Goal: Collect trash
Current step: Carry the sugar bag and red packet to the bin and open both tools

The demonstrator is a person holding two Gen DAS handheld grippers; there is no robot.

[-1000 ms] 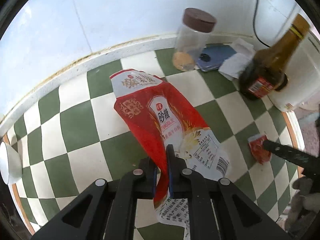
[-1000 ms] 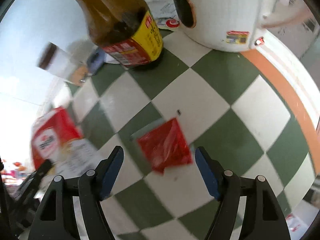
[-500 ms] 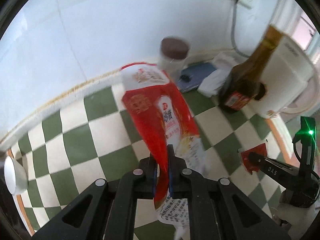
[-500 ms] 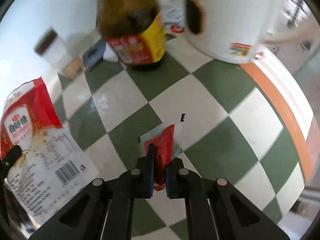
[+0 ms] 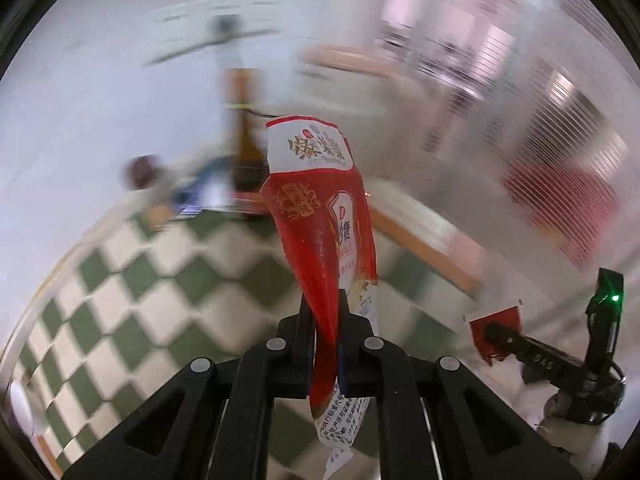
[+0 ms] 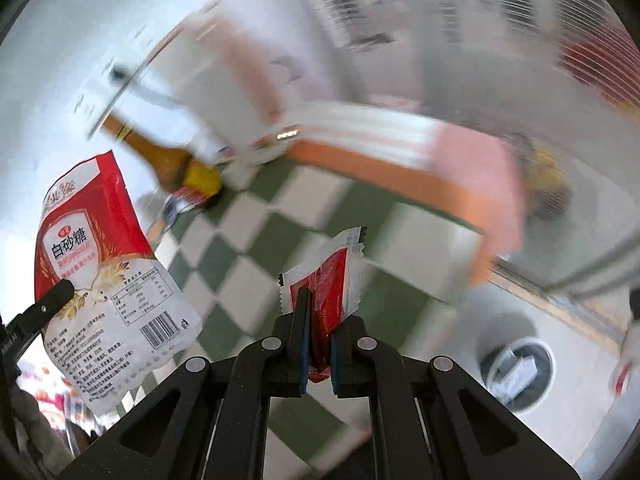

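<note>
My left gripper (image 5: 325,312) is shut on a large red and white sugar bag (image 5: 320,216) and holds it in the air above the green and white checked table (image 5: 132,280). The bag also shows at the left of the right wrist view (image 6: 100,264). My right gripper (image 6: 318,312) is shut on a small red sachet (image 6: 330,280), also lifted off the table. The right gripper (image 5: 494,332) with the sachet (image 5: 498,320) shows at the right of the left wrist view. Both views are motion blurred.
A brown sauce bottle (image 6: 168,160) stands at the back of the table, with a lidded jar (image 5: 142,176) near the wall. The table's orange edge (image 6: 400,176) runs across the right. A round white bin opening (image 6: 518,368) lies below, past the edge.
Both grippers have lifted their trash off the table and swung toward the right, past the table edge. One second ago the right gripper was open over the sachet; it then shut on it.
</note>
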